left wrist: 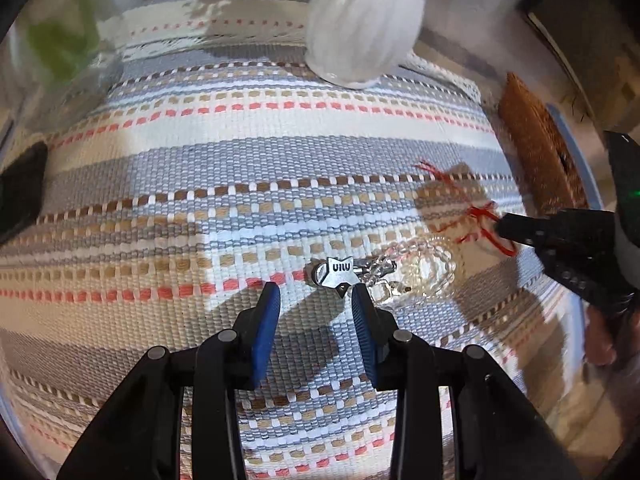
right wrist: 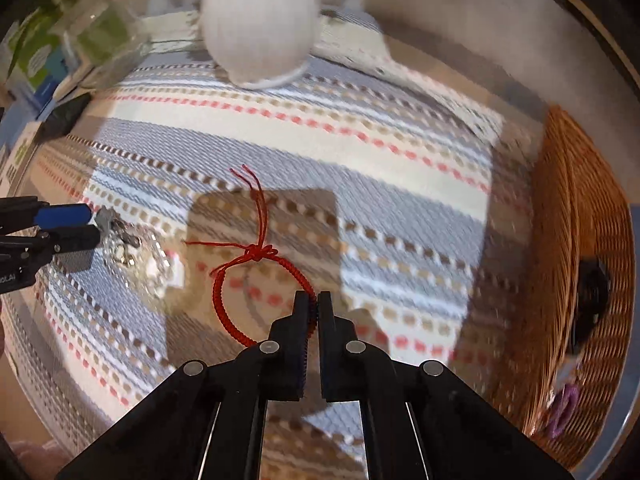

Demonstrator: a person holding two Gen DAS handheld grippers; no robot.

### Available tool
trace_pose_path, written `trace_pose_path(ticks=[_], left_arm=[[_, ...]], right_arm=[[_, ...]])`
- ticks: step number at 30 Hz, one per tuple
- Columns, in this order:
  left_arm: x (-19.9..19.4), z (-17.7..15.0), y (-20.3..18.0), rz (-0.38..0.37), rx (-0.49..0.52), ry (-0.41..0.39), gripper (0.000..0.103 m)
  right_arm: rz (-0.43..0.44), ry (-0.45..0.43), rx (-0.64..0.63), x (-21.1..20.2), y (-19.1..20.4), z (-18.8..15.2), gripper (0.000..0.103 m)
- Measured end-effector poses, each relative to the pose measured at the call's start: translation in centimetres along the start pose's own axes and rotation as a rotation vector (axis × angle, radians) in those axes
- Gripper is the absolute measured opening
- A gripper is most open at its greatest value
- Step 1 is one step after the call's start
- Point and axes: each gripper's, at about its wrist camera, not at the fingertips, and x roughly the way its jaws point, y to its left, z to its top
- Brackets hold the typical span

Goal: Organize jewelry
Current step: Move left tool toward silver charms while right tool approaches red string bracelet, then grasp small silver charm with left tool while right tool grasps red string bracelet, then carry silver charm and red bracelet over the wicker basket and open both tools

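A: Where is the jewelry?
B: On the striped woven mat [left wrist: 224, 200]. A red cord bracelet [right wrist: 236, 276] lies near the middle, its loose ends trailing away from the knot. Just beside it sits a clear bead bracelet [left wrist: 430, 268] with a silver charm [left wrist: 339, 271] and chain.
A: And the claws?
B: The right gripper [right wrist: 317, 308] is clamped on the red cord bracelet's band, pads together on it. The left gripper [left wrist: 316, 300] stands with its blue pads apart, its tips at the silver charm (whether they touch it, I cannot tell).
A: Around them?
B: A white ribbed vase [right wrist: 260, 28] at the mat's far edge, and a wicker basket [right wrist: 580, 280] off to the right.
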Motion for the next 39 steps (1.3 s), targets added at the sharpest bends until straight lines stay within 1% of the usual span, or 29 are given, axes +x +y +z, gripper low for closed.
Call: trace_pose_path(ticks=[2, 3, 4, 8, 9, 11, 13, 15, 18, 20, 22, 23, 24, 25, 26, 27, 28, 30, 31, 32, 34, 36, 39], left_arm=[[0.3, 0.0, -1.1, 0.036, 0.031, -0.004, 0.037], [0.4, -0.1, -1.6, 0.038, 0.040, -0.003, 0.037], [0.6, -0.1, -2.2, 0.037, 0.048, -0.003, 0.037], [0.2, -0.8, -4.7, -0.015, 0.108, 0.025, 0.037], [-0.1, -1.0, -5.2, -0.016, 0.126, 0.023, 0.037], [-1.0, -1.0, -5.5, 0.010, 0.143, 0.001, 0.037], [-1.6, 0.0, -5.6, 0.012, 0.159, -0.025, 0.037], [-1.1, 1.3, -5.5, 0.003, 0.191, -0.026, 0.037], [0.2, 3.0, -6.5, -0.003, 0.325, 0.003, 0.037], [1.0, 3.2, -7.2, -0.011, 0.406, 0.037, 0.037], [1.7, 3.1, -7.5, 0.022, 0.464, 0.061, 0.037], [2.1, 3.1, -7.7, 0.034, 0.483, 0.074, 0.029], [2.3, 3.1, -7.6, 0.034, 0.490, 0.087, 0.020], [2.2, 3.1, -7.4, 0.013, 0.489, 0.088, 0.017], [2.2, 3.2, -7.4, 0.000, 0.485, 0.087, 0.009], [2.3, 3.2, -7.4, -0.003, 0.485, 0.086, 0.004], [2.3, 3.2, -7.4, -0.007, 0.487, 0.079, 0.004], [1.8, 3.2, -7.3, -0.053, 0.466, 0.066, 0.004], [1.6, 3.2, -7.4, -0.066, 0.455, 0.059, 0.004], [1.1, 3.3, -7.3, -0.083, 0.438, 0.047, 0.004], [-0.1, 3.4, -6.9, -0.124, 0.396, 0.028, 0.004], [-1.8, 3.8, -6.1, -0.174, 0.344, 0.002, 0.004], [-3.9, 3.9, -6.8, -0.223, 0.300, -0.040, 0.004]], right_arm=[[0.013, 0.013, 0.033, -0.1, -0.8, -1.1, 0.004], [0.021, 0.018, 0.052, -0.3, -1.1, -1.7, 0.004], [0.029, 0.020, 0.069, -0.5, -1.4, -2.4, 0.004], [0.041, 0.027, 0.126, -1.0, -2.5, -4.4, 0.004], [0.042, 0.029, 0.135, -1.0, -2.7, -4.8, 0.004], [0.054, 0.025, 0.148, -1.3, -3.1, -5.3, 0.004], [0.059, 0.020, 0.152, -1.7, -3.1, -5.5, 0.004], [0.059, 0.014, 0.152, -1.6, -3.1, -5.6, 0.005], [0.072, 0.006, 0.161, -1.6, -3.2, -5.6, 0.006], [0.072, 0.003, 0.157, -1.5, -3.2, -5.6, 0.006], [0.054, -0.003, 0.141, -1.4, -2.7, -5.6, 0.006], [0.038, -0.008, 0.128, -1.6, -2.6, -5.8, 0.006], [0.026, -0.011, 0.118, -1.6, -2.4, -5.9, 0.007], [0.017, -0.014, 0.112, -1.7, -2.2, -5.8, 0.007], [0.008, -0.017, 0.107, -1.7, -2.0, -5.8, 0.007], [-0.001, -0.020, 0.101, -1.8, -2.1, -5.9, 0.007], [-0.011, -0.023, 0.093, -1.7, -1.8, -5.9, 0.007], [-0.035, -0.031, 0.071, -1.6, -0.9, -5.7, 0.006], [-0.039, -0.035, 0.062, -1.6, -0.6, -5.8, 0.004], [-0.039, -0.039, 0.064, -1.6, -0.7, -5.9, 0.004], [-0.013, -0.039, 0.093, -1.8, -1.2, -6.3, 0.004], [0.032, -0.044, 0.133, -2.3, -2.1, -6.8, 0.004], [0.095, -0.060, 0.192, -3.8, -3.2, -7.4, 0.004]])
